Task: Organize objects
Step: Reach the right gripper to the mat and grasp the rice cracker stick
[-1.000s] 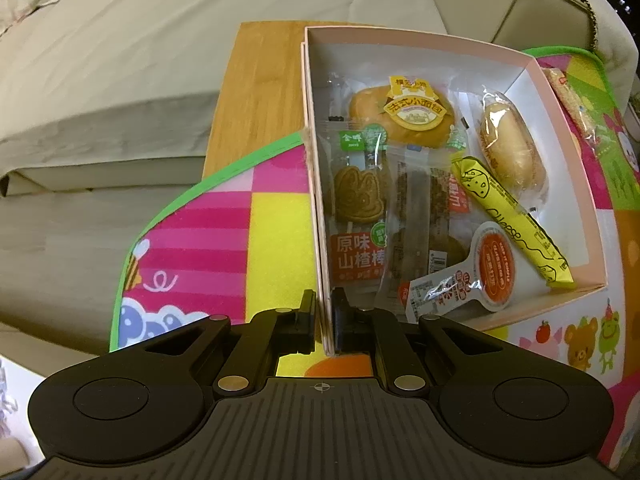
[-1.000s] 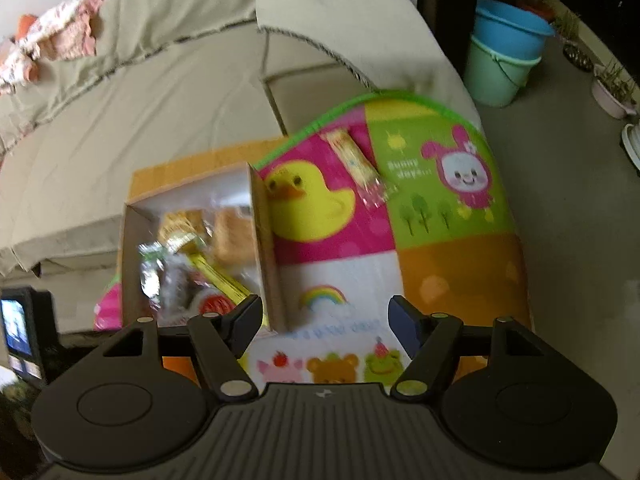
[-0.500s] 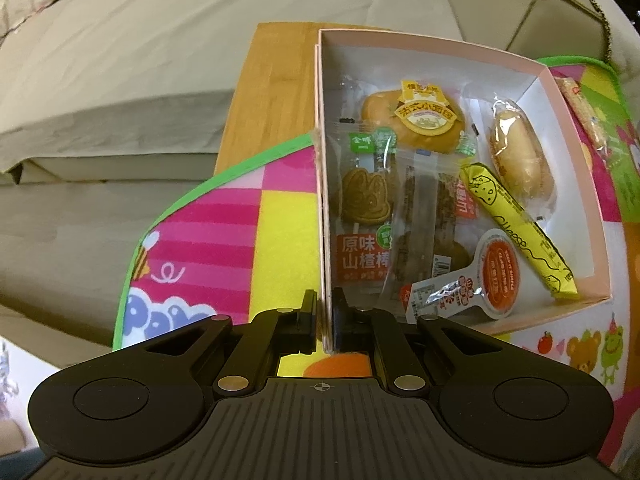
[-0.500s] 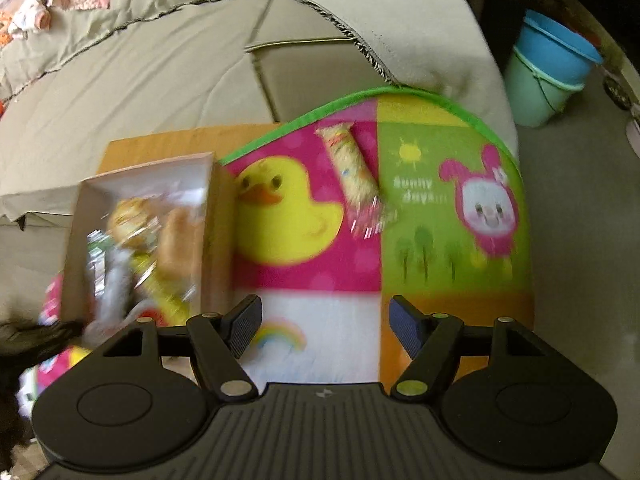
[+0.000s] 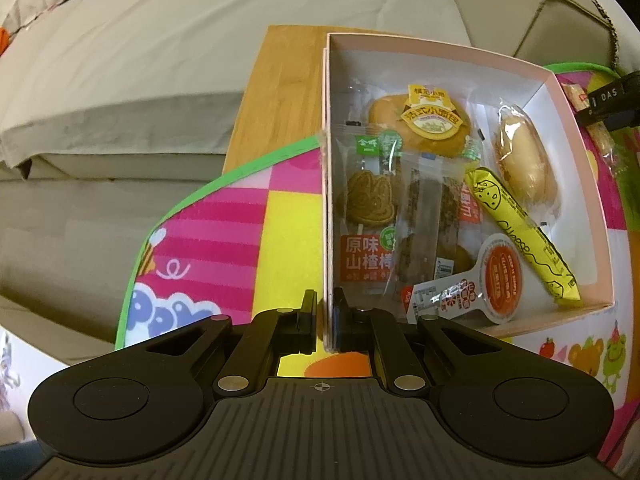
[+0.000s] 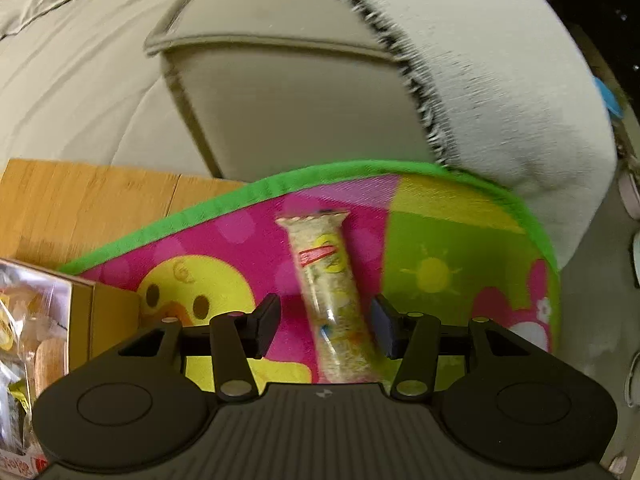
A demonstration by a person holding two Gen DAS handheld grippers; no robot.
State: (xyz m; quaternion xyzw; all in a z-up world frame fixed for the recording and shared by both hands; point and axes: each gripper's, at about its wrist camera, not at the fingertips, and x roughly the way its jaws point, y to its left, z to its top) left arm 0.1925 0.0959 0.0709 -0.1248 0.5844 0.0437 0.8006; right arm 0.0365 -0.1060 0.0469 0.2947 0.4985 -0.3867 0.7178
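Most of the sorting looks done from where I hang: the shallow pale-pink cardboard box (image 5: 576, 128) with its white inside already holds a round bun under a yellow label (image 5: 420, 124), an oval bun in clear film (image 5: 524, 168), a yellow cheese stick (image 5: 520, 232), a brown bunny-shaped biscuit in an orange-printed wrapper (image 5: 370, 216), a dark bar in a clear sleeve (image 5: 424, 224) and a white paddle-shaped sachet with an orange disc (image 5: 492, 284). My left gripper (image 5: 324, 316) is clamped on the box's near left wall, one pad outside and one inside, which I judge is meant to steady it. What remains, as far as I can see, is one long clear-wrapped rice cracker stick with a red and yellow label (image 6: 336, 296), lying on the bright cartoon play mat (image 6: 440, 240) that covers the wooden table (image 6: 80, 196), well apart from the box. My right gripper (image 6: 326, 326) straddles the lower part of that stick; its jaws have just been closing around it, but a gap shows on the left side and the right pad is only just beside the wrapper, so I hold nothing there yet. I reckon the grip, the carry and the drop into the box are all still to come.
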